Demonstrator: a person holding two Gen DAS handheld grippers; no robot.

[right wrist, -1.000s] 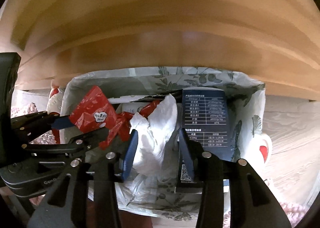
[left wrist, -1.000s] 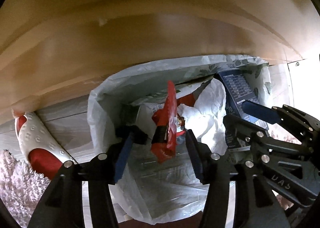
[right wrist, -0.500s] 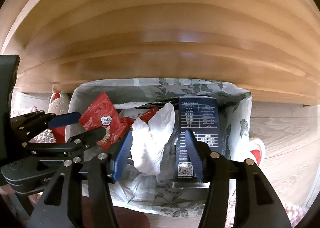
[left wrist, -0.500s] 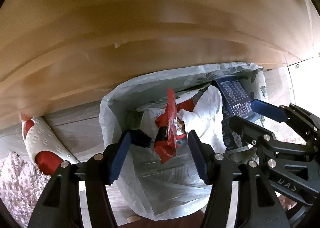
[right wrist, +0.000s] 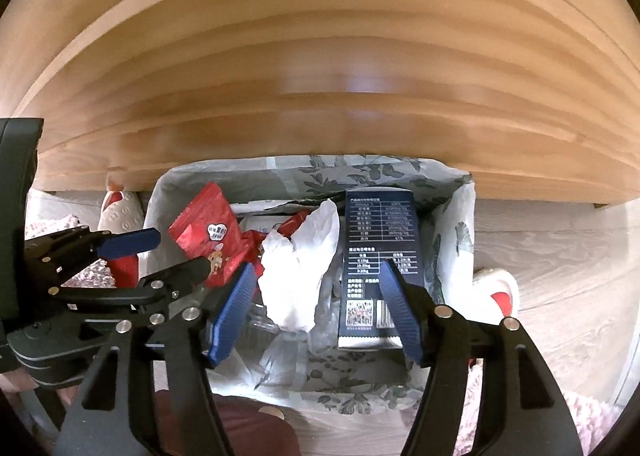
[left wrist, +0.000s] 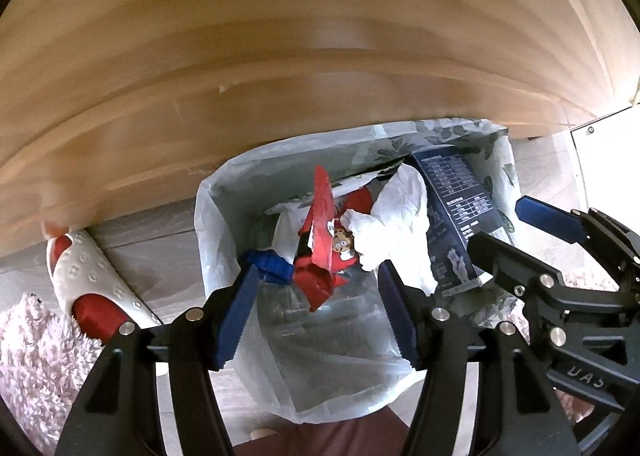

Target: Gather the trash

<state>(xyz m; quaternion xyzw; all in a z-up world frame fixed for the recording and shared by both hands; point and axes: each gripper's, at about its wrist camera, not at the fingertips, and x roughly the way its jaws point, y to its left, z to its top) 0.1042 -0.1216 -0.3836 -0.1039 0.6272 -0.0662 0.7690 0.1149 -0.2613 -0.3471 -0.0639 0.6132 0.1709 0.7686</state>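
Since a second ago the red wrapper (left wrist: 322, 232) has dropped free of the left gripper (left wrist: 316, 320) and is seen standing among the trash in the lined bin (left wrist: 224, 195). It lies beside crumpled white paper (right wrist: 300, 268) and a dark blue carton (right wrist: 378, 256), whose table of small print cannot be read. "UAS" is partly made out on the right gripper (right wrist: 316, 320), cut off. Both jaws are spread wide, nothing held. A red-and-white slipper (left wrist: 86, 288) lies left of the bin, half hidden.
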